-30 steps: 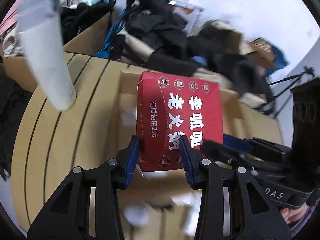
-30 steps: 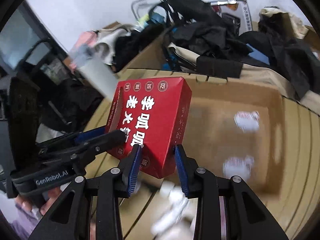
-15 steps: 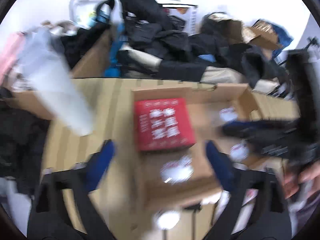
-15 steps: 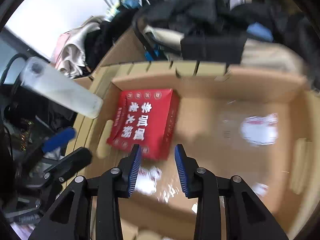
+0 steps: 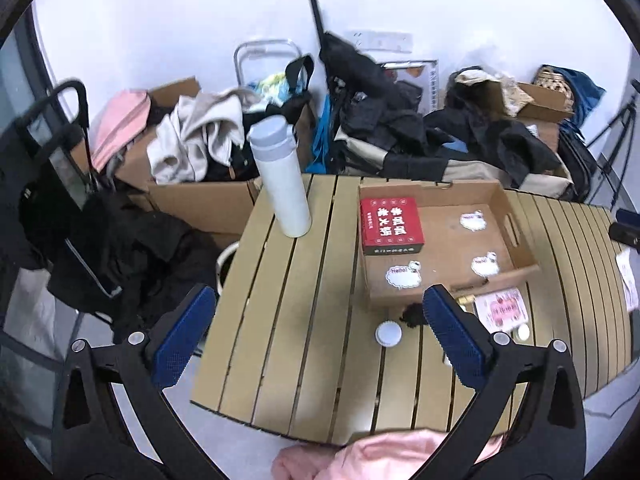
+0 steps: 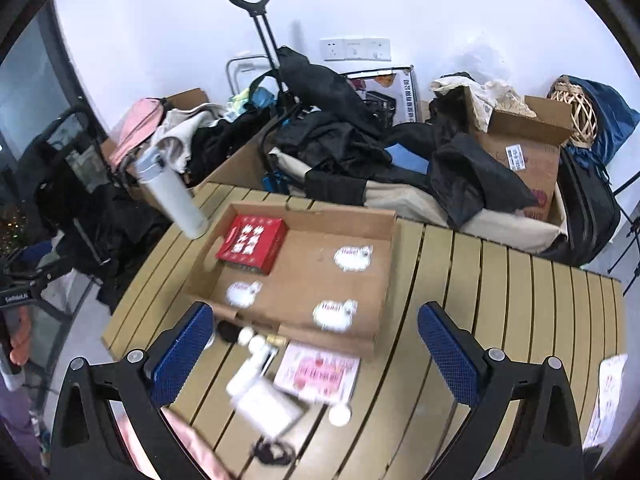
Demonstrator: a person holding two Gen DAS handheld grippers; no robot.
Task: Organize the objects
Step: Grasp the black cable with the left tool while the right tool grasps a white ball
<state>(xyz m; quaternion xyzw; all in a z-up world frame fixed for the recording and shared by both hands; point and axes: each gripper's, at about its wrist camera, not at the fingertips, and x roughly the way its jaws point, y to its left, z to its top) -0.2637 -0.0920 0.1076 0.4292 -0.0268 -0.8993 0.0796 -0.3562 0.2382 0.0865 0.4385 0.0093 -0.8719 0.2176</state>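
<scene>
The red box [image 5: 391,222] is lying flat in the far left corner of the shallow cardboard tray [image 5: 516,236], pushed up against the two walls there. That looks like a deliberate tidy spot, since it is leaving the rest of the tray floor free for the loose things waiting on the desk [image 5: 304,320].

Both claws are standing away from it. The left claw [image 5: 316,334] is spread wide with nothing between its blue pads. The right claw [image 6: 316,344] is opening to its widest, and it too has nothing between its pads; it is hanging above the near edge of the tray.

Along the desk's near edge, just outside the tray, are sitting a white cap [image 5: 388,334], a pink printed card [image 6: 318,372] and some small white pieces too blurred to name. They are probably next in line for sorting. A tall white bottle [image 5: 280,178] is standing upright at the desk's far left corner, clear of the tray.

The red box is carrying large white Chinese characters, upside down from here; I cannot read them surely. White stickers on the tray floor are showing a word like "Hello" [image 5: 403,276]. The far-off left claw in the right view is bearing small lettering that is too small to read.
</scene>
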